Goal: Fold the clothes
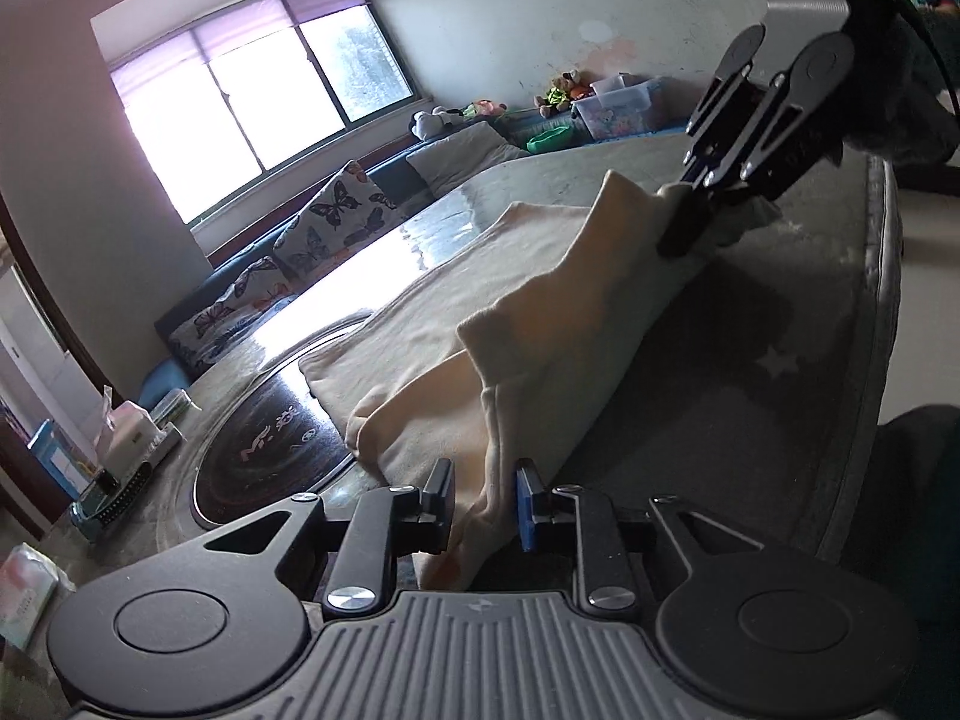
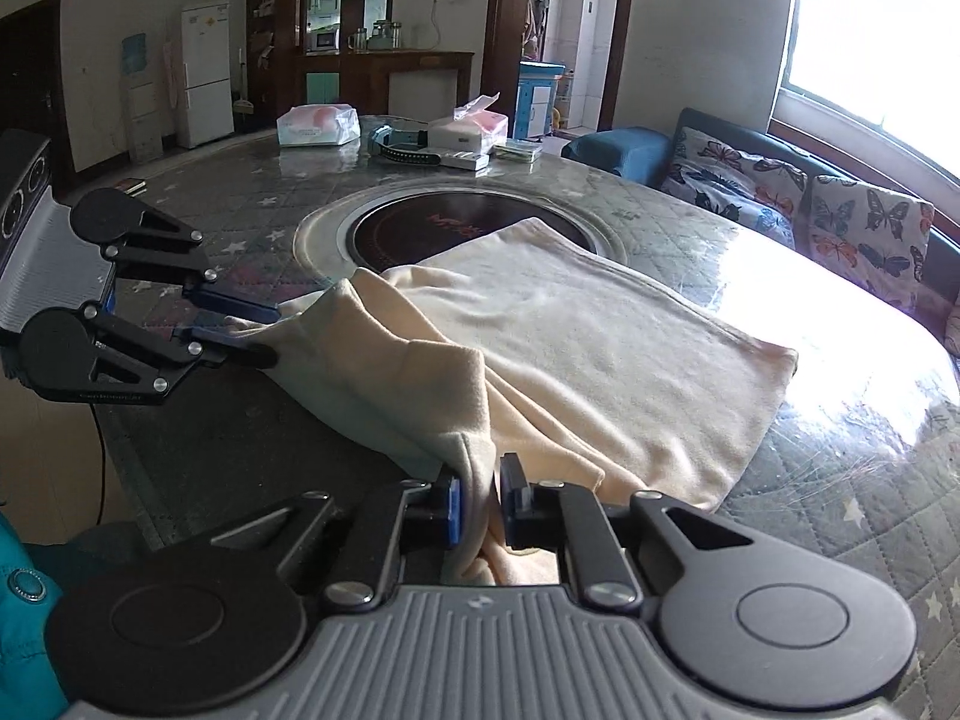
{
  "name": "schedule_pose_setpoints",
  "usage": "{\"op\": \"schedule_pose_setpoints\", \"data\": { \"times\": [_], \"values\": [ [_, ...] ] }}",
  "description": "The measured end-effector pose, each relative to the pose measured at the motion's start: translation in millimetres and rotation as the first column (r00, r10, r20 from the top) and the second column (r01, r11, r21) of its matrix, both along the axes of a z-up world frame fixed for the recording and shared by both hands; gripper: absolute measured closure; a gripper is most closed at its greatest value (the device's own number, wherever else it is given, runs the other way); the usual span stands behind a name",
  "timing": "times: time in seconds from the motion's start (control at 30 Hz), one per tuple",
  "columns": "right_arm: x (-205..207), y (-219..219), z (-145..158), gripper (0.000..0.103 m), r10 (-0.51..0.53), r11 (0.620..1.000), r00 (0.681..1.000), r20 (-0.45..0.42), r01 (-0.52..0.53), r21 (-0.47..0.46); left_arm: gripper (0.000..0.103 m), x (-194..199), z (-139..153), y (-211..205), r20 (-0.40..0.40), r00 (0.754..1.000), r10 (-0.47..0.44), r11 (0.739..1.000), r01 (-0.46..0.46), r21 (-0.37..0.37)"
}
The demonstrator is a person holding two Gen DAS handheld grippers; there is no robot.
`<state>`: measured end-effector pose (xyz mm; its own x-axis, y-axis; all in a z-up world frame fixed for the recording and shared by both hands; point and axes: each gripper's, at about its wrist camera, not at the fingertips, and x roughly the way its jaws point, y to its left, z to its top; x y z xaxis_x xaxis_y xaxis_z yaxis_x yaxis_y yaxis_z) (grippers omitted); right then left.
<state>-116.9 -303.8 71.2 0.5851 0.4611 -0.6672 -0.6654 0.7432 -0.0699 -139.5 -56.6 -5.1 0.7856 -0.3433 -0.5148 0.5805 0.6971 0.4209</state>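
Observation:
A cream garment point(image 1: 480, 312) lies on the grey quilted table point(image 1: 750, 324), its near edge lifted. My left gripper point(image 1: 485, 495) is shut on one corner of that edge, and it also shows in the right wrist view point(image 2: 255, 333). My right gripper point(image 2: 477, 501) is shut on the other corner of the cream garment point(image 2: 600, 336), and it also shows in the left wrist view point(image 1: 690, 222). The cloth hangs stretched between the two grippers above the table's near side; the rest lies flat.
A round black cooktop point(image 2: 444, 225) is set in the table point(image 2: 240, 450), partly under the garment. Tissue packs and boxes point(image 2: 468, 132) sit at the table's far end. A sofa with butterfly cushions point(image 2: 840, 222) runs along the window side.

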Motion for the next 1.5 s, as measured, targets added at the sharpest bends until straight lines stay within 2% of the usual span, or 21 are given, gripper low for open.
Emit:
{"op": "schedule_pose_setpoints", "data": {
  "times": [0.03,0.1,0.33,0.47,0.63,0.73,0.97,1.1,1.37,1.43,1.5],
  "values": [
    [-0.4,0.2,-0.3,0.093,-0.002,1.000,1.000,0.002,0.002,0.001,0.084,-0.8,-1.2,-0.6,0.004,1.000,-0.003,1.000,0.003,0.002],
    [-2.5,0.5,-0.8,0.094,-0.005,1.000,1.000,0.012,0.005,0.003,0.095,-3.7,0.2,-2.0,0.006,1.000,-0.003,1.000,0.003,-0.011],
    [-20.6,-5.8,10.2,0.096,-0.001,0.999,0.999,0.053,-0.001,0.032,0.098,-18.1,24.8,7.6,0.012,1.000,0.020,0.994,-0.019,-0.106],
    [-40.5,-13.7,24.0,0.096,0.025,0.999,0.997,0.077,-0.028,0.046,0.098,-39.9,40.9,10.3,0.018,1.000,-0.003,0.993,0.005,-0.115],
    [-72.6,-23.6,40.2,0.096,0.062,0.996,0.997,0.050,-0.065,0.061,0.098,-73.2,61.8,16.2,0.010,0.999,-0.031,0.989,0.032,-0.146],
    [-88.8,-26.8,48.3,0.096,0.083,0.995,0.996,0.033,-0.085,0.059,0.098,-75.8,64.9,13.6,-0.006,0.999,-0.036,0.987,0.035,-0.155],
    [-71.5,-26.0,58.3,0.096,0.054,0.996,0.998,0.039,-0.057,0.075,0.098,-29.5,73.6,11.6,0.027,1.000,0.014,0.985,-0.009,-0.170],
    [-41.0,-28.7,64.8,0.096,0.028,0.995,0.999,0.041,-0.032,0.090,0.097,12.5,73.9,6.0,0.035,0.998,0.053,0.985,-0.047,-0.167],
    [47.8,-31.6,54.8,0.097,-0.065,0.992,0.998,-0.011,0.066,0.107,0.097,111.9,56.5,-15.0,-0.051,0.986,0.159,0.966,-0.166,-0.197],
    [68.8,-32.7,47.0,0.097,-0.094,0.990,0.995,-0.016,0.095,0.103,0.097,132.3,48.7,-21.1,-0.053,0.980,0.192,0.962,-0.199,-0.190],
    [92.9,-35.8,33.7,0.097,-0.141,0.982,0.989,-0.037,0.145,0.120,0.097,151.4,41.6,-23.7,-0.092,0.972,0.216,0.952,-0.231,-0.201]
  ]
}}
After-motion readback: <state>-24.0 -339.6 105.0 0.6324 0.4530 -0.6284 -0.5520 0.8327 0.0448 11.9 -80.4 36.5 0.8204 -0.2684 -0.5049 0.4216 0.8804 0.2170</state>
